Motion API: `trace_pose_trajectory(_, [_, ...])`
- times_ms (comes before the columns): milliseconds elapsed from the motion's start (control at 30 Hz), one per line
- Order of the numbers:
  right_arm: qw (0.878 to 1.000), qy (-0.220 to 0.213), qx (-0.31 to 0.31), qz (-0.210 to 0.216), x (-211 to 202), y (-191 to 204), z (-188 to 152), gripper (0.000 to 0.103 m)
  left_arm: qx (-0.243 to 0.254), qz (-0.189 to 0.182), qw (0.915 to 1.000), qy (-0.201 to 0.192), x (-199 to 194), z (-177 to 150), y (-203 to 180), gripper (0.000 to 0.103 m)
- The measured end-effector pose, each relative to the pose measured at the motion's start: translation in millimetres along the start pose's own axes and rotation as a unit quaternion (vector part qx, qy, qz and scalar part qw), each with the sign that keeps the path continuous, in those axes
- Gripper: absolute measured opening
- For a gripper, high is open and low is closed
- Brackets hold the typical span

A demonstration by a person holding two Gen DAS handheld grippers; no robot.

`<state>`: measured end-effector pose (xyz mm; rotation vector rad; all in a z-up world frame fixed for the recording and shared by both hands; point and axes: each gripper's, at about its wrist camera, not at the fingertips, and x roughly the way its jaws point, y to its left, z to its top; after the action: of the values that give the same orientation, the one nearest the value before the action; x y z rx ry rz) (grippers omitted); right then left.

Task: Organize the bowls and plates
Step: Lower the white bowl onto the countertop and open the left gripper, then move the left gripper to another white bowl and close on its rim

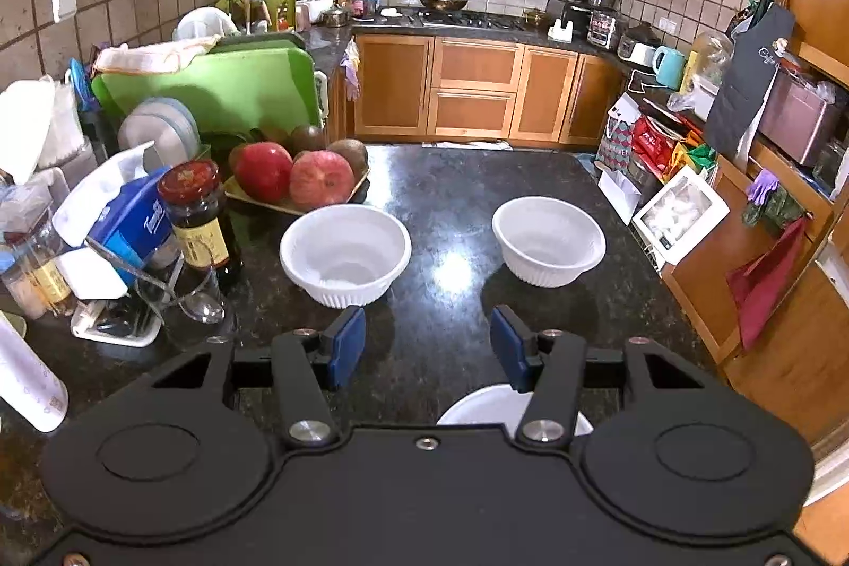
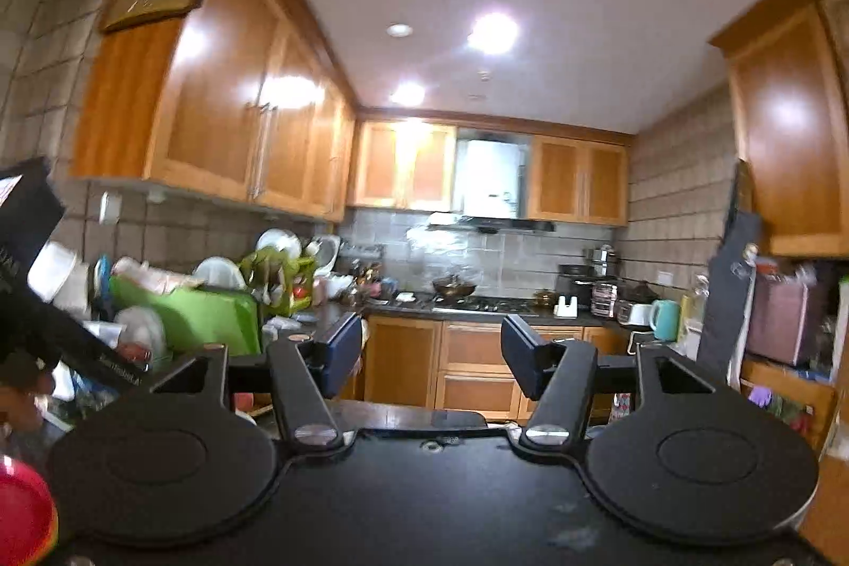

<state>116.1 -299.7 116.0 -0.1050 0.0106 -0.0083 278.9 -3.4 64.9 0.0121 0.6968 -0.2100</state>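
In the left wrist view two white ribbed bowls stand apart on the dark granite counter (image 1: 451, 184): one bowl (image 1: 345, 250) ahead to the left, the other bowl (image 1: 549, 240) ahead to the right. My left gripper (image 1: 429, 343) hovers above the counter just short of them, open, with nothing between its blue pads. Beneath it the rim of a white dish (image 1: 480, 407) shows, mostly hidden by the gripper body. My right gripper (image 2: 432, 354) points level across the kitchen, open and empty, and neither bowl shows in its view.
A tray of apples (image 1: 297, 179), a dark sauce bottle (image 1: 199, 216), a blue tissue pack (image 1: 132, 221) and a green cutting board (image 1: 223, 83) crowd the counter's left side. The counter's right edge drops off beside bags and boxes (image 1: 663, 173). A black device (image 2: 32, 301) fills the right wrist view's left edge.
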Motion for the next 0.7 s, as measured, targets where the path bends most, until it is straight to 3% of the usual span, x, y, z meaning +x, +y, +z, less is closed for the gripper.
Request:
trace_pose_trajectory(133, [0.998,-0.022,-0.047,-0.047,4,-7,9,0.072,0.011,-0.016,0.9998,0.007,3,6,-6,0.059])
trace_pose_trajectory(300, [0.991,-0.047,-0.100,-0.072,21,-20,14,0.069,0.022,-0.030,0.9993,0.005,8,17,-17,0.065])
trace_pose_trajectory(367, [0.990,-0.033,-0.116,-0.076,37,-25,15,0.069,0.024,-0.043,0.9988,-0.001,12,23,-19,0.070])
trace_pose_trajectory(533, [0.990,0.080,-0.117,0.003,94,-43,12,0.069,0.039,-0.040,0.9984,-0.005,26,40,-30,0.075])
trace_pose_trajectory(700, [0.974,0.202,-0.072,0.067,162,-53,-9,0.065,0.049,-0.029,0.9983,0.012,51,55,-45,0.074])
